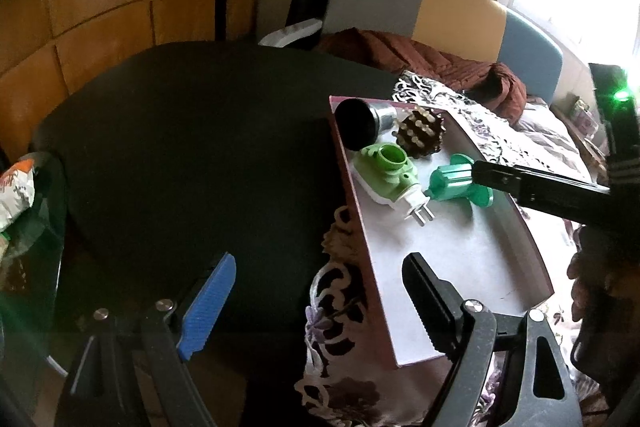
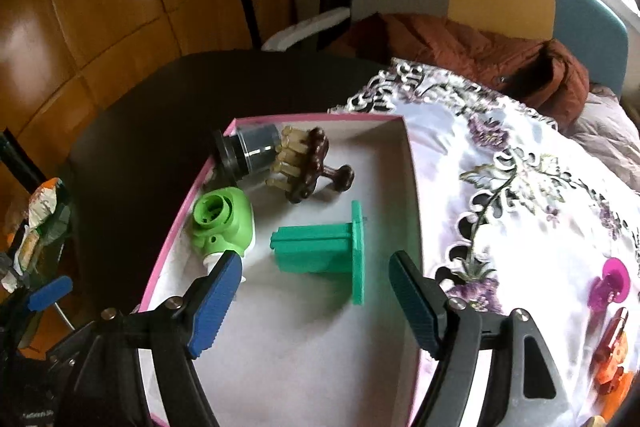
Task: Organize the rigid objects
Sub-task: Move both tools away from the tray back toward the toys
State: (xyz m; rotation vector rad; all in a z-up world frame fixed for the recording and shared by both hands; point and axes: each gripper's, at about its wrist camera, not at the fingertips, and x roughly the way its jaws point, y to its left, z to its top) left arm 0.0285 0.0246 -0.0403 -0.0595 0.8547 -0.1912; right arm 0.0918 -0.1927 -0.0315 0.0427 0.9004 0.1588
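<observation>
A white box with a pink rim [image 2: 320,115] holds a black-capped grey jar [image 2: 250,151], a brown wooden bristle massager [image 2: 308,163], a light green plug-in device [image 2: 224,223] and a teal flanged holder [image 2: 320,247] lying on its side. My right gripper [image 2: 314,263] hovers open over the box, its pads on either side of the teal holder's near end without touching it. In the left wrist view one right finger [image 1: 540,187] reaches to the teal holder [image 1: 456,183]. My left gripper [image 1: 320,261] is open and empty, straddling the box's left rim [image 1: 352,187].
The box sits on a floral cutwork cloth [image 2: 520,187] beside a dark round table [image 1: 200,147]. A magenta piece [image 2: 610,285] and orange pieces [image 2: 612,359] lie on the cloth at right. A rust jacket [image 2: 480,55] lies behind. A snack packet [image 1: 16,191] is at far left.
</observation>
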